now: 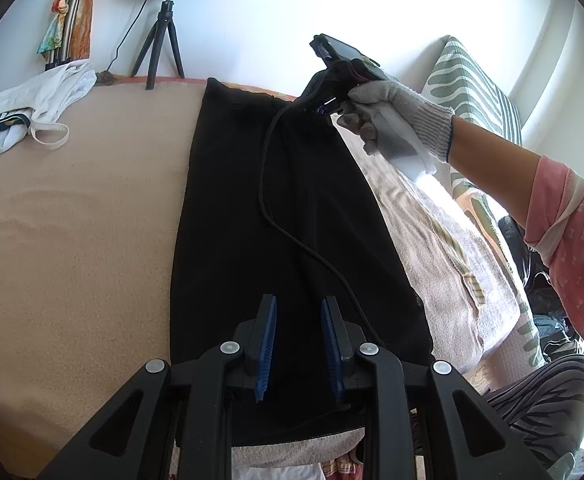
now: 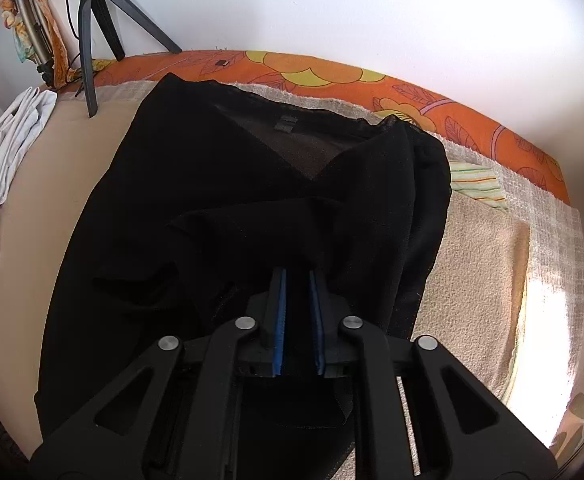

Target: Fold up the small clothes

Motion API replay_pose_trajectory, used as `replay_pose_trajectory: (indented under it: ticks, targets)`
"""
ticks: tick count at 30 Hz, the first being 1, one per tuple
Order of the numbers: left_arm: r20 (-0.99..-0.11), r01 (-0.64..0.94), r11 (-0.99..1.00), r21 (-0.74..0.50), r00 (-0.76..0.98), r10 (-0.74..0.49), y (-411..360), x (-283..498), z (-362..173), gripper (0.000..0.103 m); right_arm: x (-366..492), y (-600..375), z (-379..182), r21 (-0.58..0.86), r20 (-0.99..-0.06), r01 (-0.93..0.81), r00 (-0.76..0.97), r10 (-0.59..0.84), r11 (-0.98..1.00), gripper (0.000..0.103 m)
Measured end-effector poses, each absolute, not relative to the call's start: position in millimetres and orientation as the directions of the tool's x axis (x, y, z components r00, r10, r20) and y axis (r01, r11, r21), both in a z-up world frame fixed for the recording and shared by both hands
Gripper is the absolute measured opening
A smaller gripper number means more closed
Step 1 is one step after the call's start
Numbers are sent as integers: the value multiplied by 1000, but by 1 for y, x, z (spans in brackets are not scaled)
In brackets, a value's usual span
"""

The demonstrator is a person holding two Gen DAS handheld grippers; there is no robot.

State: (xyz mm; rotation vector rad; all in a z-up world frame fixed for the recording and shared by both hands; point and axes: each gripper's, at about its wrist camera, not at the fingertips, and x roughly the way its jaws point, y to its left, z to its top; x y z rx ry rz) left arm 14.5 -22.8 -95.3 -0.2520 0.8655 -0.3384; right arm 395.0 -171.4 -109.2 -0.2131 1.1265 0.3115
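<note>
Two white garments (image 1: 31, 104) lie crumpled at the left of a nubbly beige towel-covered bed (image 1: 71, 208), beside a black tripod (image 1: 159, 44); the long matte black garment (image 1: 283, 200) stretches flat along the middle, a black cable (image 1: 267, 200) trailing over it. The left claw (image 1: 298, 340) hovers over the near end with its blue ribbed pads a narrow gap apart, nothing between them. Only the left view shows the gloved right hand (image 1: 392, 116) at the far end; only the right view shows the right claw (image 2: 296, 280) pinched onto a raised fold of that cloth, the neckline tab (image 2: 285, 123) and the orange floral sheet (image 2: 372, 76).
</note>
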Motion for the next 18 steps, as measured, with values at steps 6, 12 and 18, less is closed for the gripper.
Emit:
replay_pose_trajectory:
  ticks: [6, 12, 18]
  targets:
    - [-684, 171, 916, -362, 619, -386, -16, 13, -91, 22, 398, -187, -73, 115, -862, -326, 437, 258, 938, 3]
    - [-673, 149, 929, -339, 652, -350, -8, 12, -87, 22, 417, -184, -49, 253, -810, -304, 452, 373, 918, 3]
    - [-680, 113, 935, -335, 658, -323, 3, 16, -90, 22, 444, -151, -73, 284, -814, -288, 431, 389, 915, 3]
